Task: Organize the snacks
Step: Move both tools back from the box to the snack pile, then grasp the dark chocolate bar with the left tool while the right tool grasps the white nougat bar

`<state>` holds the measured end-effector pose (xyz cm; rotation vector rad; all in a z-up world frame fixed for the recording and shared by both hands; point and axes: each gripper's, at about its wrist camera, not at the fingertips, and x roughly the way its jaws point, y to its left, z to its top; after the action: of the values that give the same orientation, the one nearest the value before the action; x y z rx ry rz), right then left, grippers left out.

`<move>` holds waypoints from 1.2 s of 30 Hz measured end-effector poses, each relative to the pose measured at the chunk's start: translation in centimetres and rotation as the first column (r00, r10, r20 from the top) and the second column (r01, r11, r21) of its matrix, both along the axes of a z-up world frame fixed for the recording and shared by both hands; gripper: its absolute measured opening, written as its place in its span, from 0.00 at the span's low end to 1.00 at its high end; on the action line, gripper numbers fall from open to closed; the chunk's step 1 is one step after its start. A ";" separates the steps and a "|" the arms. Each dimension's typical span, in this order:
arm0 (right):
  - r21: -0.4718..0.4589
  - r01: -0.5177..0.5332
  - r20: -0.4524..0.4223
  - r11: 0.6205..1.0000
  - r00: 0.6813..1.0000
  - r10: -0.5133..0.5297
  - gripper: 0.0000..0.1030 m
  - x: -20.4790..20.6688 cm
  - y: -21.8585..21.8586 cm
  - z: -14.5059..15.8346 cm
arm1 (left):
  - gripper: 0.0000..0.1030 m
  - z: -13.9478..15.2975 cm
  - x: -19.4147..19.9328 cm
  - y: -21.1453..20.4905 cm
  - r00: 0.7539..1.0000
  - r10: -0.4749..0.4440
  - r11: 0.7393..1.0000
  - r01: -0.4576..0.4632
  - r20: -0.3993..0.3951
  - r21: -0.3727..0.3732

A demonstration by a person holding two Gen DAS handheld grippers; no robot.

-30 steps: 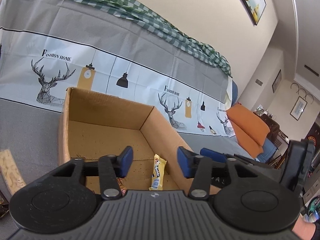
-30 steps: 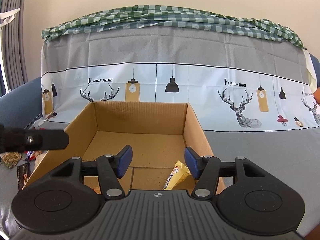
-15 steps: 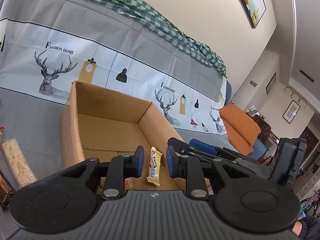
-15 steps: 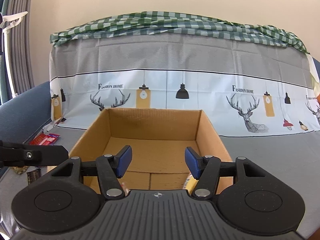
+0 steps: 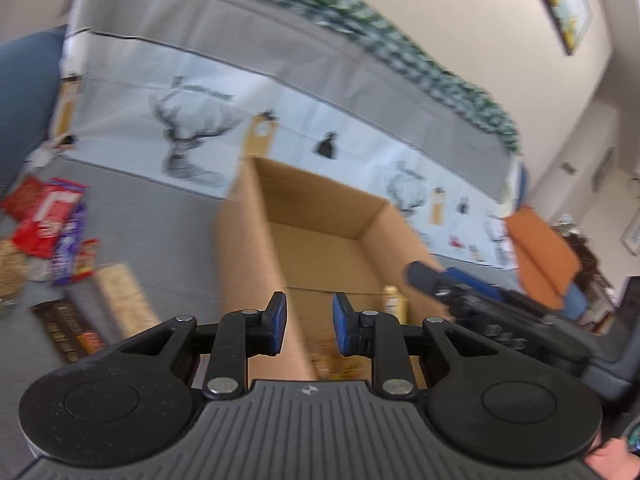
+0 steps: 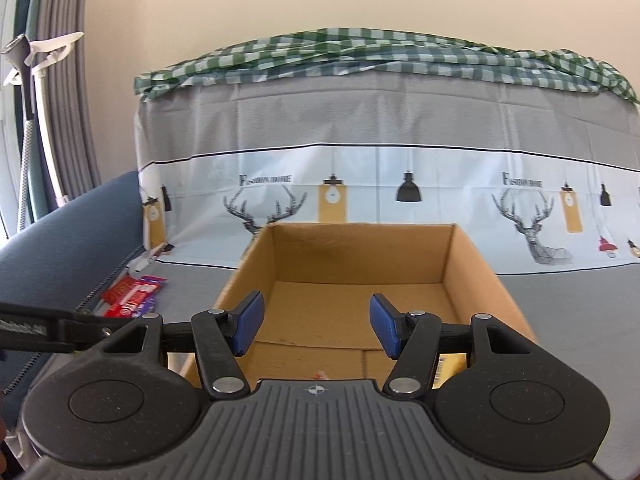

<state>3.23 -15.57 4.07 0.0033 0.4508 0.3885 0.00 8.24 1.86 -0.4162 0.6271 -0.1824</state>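
An open cardboard box (image 5: pixel 320 240) stands on the grey cloth; it also shows in the right wrist view (image 6: pixel 360 272). A yellow snack bar (image 5: pixel 394 300) lies inside it near the right wall. My left gripper (image 5: pixel 306 330) is empty, its jaws narrowed to a small gap, above the box's near left wall. My right gripper (image 6: pixel 316 326) is open and empty over the box's near edge. Loose snacks lie left of the box: red packets (image 5: pixel 44 216), a purple bar (image 5: pixel 70 250), a dark bar (image 5: pixel 66 328), a beige bar (image 5: pixel 120 296).
A deer-print cloth (image 6: pixel 400 184) hangs behind the box, with a green checked cloth (image 6: pixel 360 52) on top. Orange cushions (image 5: pixel 540 256) lie at the right. A blue sofa arm (image 6: pixel 60 240) is at the left. The right gripper's arm (image 5: pixel 480 300) crosses the left wrist view.
My left gripper swung left and the view is blurred; the loose snacks came into sight. Its jaws narrowed from wide open a second ago. The right gripper stayed open and shifted slightly.
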 end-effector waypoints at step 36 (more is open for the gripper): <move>-0.013 -0.237 -0.184 0.971 0.955 0.231 0.52 0.0 14.2 -3.3 | 0.41 -9.2 1.4 14.1 0.849 0.372 0.907 -0.418 -0.375 -0.047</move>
<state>3.23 -1.38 0.78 -0.0499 0.6415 0.6169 1.39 22.31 -7.29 -0.7032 0.8764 0.2595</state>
